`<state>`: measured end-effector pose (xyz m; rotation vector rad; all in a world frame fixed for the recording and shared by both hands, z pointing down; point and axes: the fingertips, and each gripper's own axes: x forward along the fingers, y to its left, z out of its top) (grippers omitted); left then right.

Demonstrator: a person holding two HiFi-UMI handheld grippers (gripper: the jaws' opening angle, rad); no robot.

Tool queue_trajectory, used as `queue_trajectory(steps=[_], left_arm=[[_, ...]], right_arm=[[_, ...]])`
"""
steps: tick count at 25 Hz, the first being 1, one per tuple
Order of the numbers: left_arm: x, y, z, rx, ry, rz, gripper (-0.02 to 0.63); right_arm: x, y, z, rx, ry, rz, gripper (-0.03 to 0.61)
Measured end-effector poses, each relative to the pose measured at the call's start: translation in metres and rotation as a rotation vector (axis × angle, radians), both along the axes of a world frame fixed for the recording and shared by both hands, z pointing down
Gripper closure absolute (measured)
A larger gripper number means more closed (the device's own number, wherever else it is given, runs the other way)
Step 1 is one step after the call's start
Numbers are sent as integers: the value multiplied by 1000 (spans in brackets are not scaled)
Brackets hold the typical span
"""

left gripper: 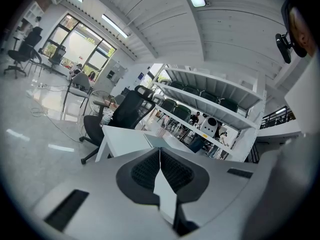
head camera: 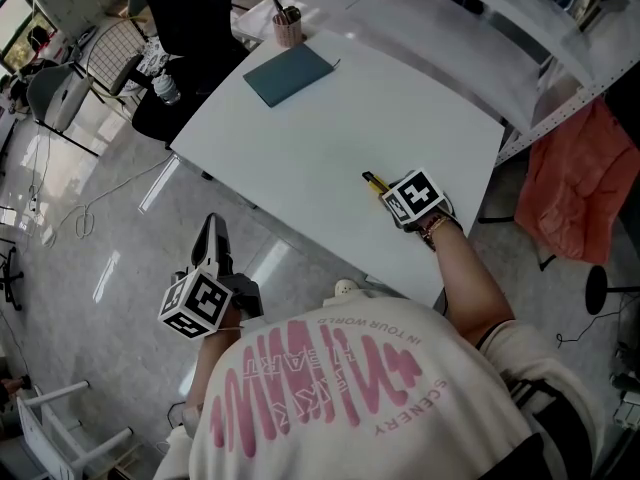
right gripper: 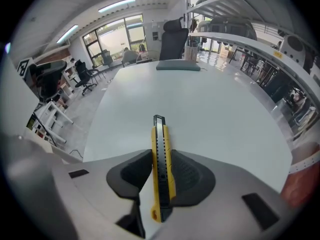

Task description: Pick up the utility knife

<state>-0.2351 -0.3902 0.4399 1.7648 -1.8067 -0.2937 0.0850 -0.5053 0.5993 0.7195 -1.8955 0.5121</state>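
Observation:
The utility knife (right gripper: pixel 161 169), yellow with a black slider, stands clamped between the pads of my right gripper (right gripper: pixel 161 156), blade end pointing away over the white table (right gripper: pixel 200 99). In the head view its tip (head camera: pixel 374 182) sticks out past the right gripper (head camera: pixel 392 196) near the table's front right edge. My left gripper (head camera: pixel 210 230) hangs off the table over the floor at lower left. Its jaws (left gripper: pixel 160 154) are shut with nothing between them.
A teal notebook (head camera: pixel 289 74) and a pen cup (head camera: pixel 287 28) sit at the table's (head camera: pixel 330 138) far side, with a black office chair (head camera: pixel 185 28) behind. An orange cloth (head camera: pixel 580 183) hangs on a rack at right. A shelf (head camera: pixel 500 18) runs along the back.

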Motion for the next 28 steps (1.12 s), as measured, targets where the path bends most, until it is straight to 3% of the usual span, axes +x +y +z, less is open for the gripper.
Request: queue_trajectory(steps=[28], left_arm=[[13, 8, -7, 15, -16, 22, 589]], right_arm=[[-5, 3, -42, 118, -99, 78, 443]])
